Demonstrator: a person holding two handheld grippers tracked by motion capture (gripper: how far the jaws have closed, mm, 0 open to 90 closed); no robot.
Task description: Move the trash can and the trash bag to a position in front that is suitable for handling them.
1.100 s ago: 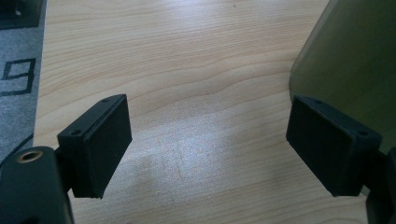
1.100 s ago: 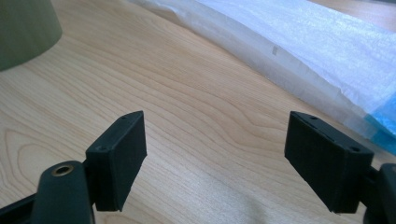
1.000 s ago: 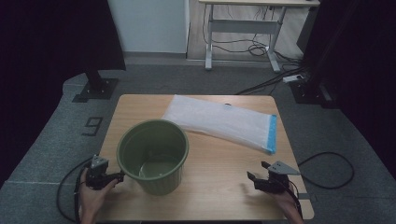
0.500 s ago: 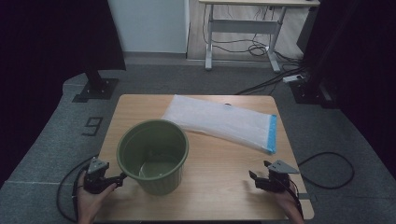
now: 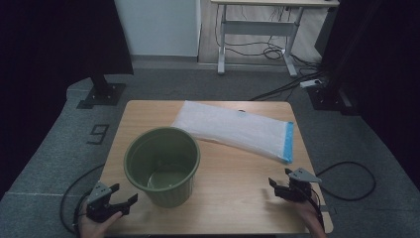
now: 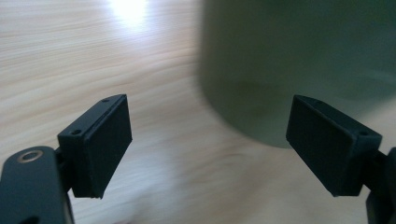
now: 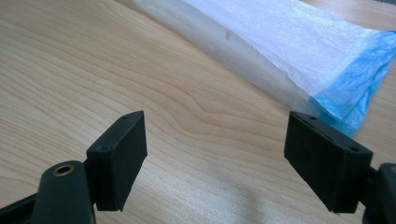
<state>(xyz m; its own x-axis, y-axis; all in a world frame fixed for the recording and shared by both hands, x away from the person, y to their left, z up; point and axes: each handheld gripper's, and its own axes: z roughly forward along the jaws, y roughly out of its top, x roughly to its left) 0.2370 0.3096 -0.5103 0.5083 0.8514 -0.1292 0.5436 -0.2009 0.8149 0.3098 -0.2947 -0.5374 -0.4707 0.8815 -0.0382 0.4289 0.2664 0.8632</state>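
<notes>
The bucket stands upright on the table, left of centre, with the bag lying flat behind it — white, with a blue end at the right. The left gripper sits at the near left corner, jaws apart and empty, just beside the bucket's base. The right gripper rests near the right edge — jaws apart, empty, facing the bag.

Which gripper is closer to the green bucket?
Left. The left gripper sits just beside the round green plastic bucket, at its near-left. The right gripper is farther off across the wooden table.
</notes>
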